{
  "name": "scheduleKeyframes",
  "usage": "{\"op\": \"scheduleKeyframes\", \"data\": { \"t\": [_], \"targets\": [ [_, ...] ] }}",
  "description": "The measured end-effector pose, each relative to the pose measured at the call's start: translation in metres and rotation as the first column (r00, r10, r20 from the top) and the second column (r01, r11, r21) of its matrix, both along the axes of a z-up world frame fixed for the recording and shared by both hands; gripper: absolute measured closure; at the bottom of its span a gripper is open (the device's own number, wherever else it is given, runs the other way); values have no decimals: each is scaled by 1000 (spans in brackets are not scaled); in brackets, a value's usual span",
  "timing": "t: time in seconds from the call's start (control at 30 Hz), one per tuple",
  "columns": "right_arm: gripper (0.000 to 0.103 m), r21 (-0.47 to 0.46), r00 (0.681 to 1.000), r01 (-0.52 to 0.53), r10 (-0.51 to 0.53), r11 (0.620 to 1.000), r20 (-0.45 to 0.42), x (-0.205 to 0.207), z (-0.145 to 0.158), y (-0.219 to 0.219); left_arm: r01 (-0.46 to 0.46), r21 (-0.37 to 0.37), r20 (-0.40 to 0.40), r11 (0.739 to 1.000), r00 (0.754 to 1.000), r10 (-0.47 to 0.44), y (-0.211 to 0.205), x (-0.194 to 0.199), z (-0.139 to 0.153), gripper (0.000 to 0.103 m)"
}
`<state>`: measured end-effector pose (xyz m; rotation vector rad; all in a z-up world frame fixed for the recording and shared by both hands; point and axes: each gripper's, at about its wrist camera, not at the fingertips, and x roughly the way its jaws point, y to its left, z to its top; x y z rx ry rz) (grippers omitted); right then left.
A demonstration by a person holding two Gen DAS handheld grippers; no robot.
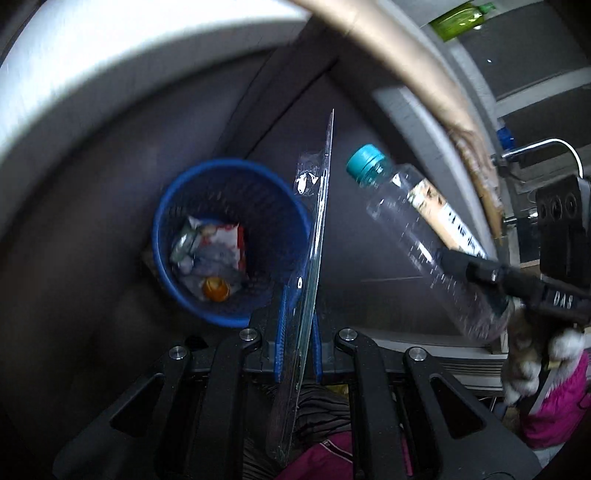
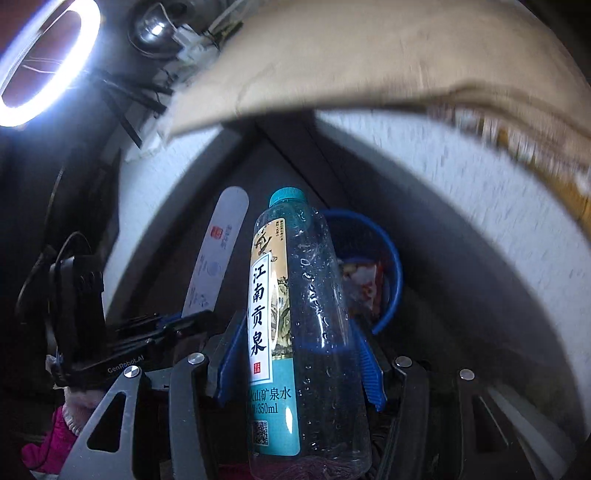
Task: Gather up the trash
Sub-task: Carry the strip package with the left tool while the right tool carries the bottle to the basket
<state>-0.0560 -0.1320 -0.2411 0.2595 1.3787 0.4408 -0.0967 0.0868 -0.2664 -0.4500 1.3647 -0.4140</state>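
Note:
My left gripper [image 1: 301, 314] is shut on a flat clear plastic pack [image 1: 314, 221], seen edge-on and standing up between the blue pads. Just left of it, on the dark floor below, a blue mesh bin [image 1: 177, 206] holds wrappers and an orange cap. My right gripper [image 2: 297, 325] is shut on a clear water bottle [image 2: 314, 295] with a teal cap and a label; the bin's rim [image 2: 395, 266] shows behind it. In the left wrist view the bottle [image 1: 406, 221] hangs tilted to the right of the pack. The right wrist view shows the pack [image 2: 218, 254] at left.
A beige cloth edge [image 2: 369, 55] overhangs above the bin area, with pale walls [image 2: 480, 192] on both sides. A lit ring lamp [image 2: 88, 44] glares at top left. A green bottle [image 1: 461, 18] lies on a shelf at top right. A pink sleeve [image 1: 557, 402] shows behind the right gripper.

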Motion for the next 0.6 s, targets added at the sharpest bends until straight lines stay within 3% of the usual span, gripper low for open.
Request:
{"op": "scheduleKeyframes", "data": {
  "t": [0.33, 0.6],
  "targets": [
    [46, -114, 999, 3, -9, 993, -49, -8, -74, 19, -54, 87, -112, 995, 992, 63, -10, 2, -73, 93],
    [46, -185, 997, -10, -4, 983, -75, 0, -117, 29, -33, 144, -139, 989, 989, 53, -19, 9, -105, 93]
  ]
}}
